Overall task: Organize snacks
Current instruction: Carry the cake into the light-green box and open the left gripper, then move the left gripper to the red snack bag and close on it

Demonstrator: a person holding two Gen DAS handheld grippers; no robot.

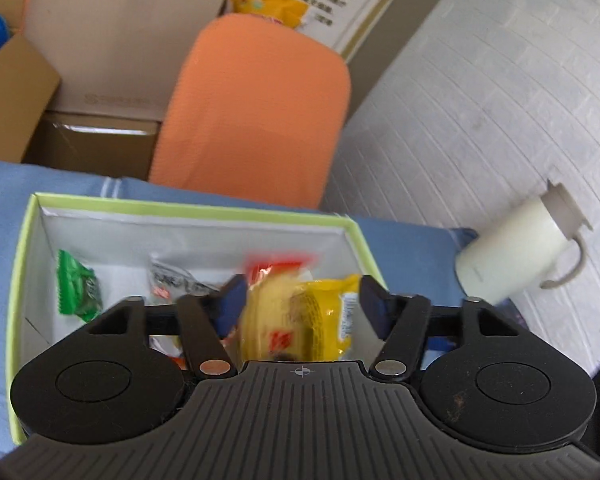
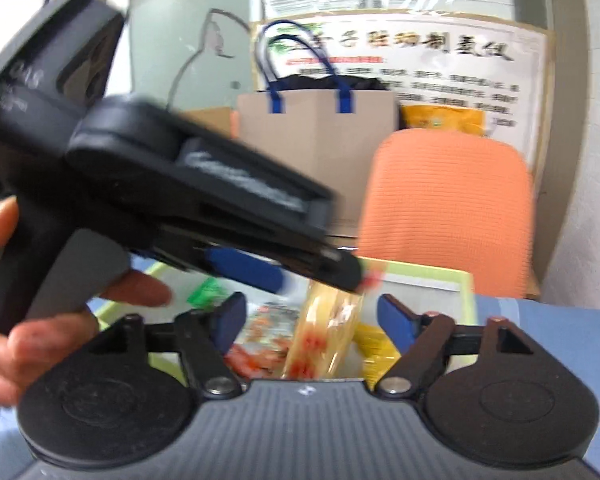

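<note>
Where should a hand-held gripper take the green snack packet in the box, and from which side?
Pinch the green snack packet across its short width near the middle, coming down from above. It appears to lie flat on the floor of the box with bare floor around it, close to the left wall, so a sideways approach would likely hit the wall. Crinkled sealed ends look like a poorer grip.

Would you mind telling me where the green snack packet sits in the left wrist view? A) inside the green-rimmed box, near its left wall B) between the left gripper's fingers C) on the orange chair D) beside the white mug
A: the green snack packet lies on the floor of the green-rimmed box, close to its left wall, apart from the other snacks.
</note>
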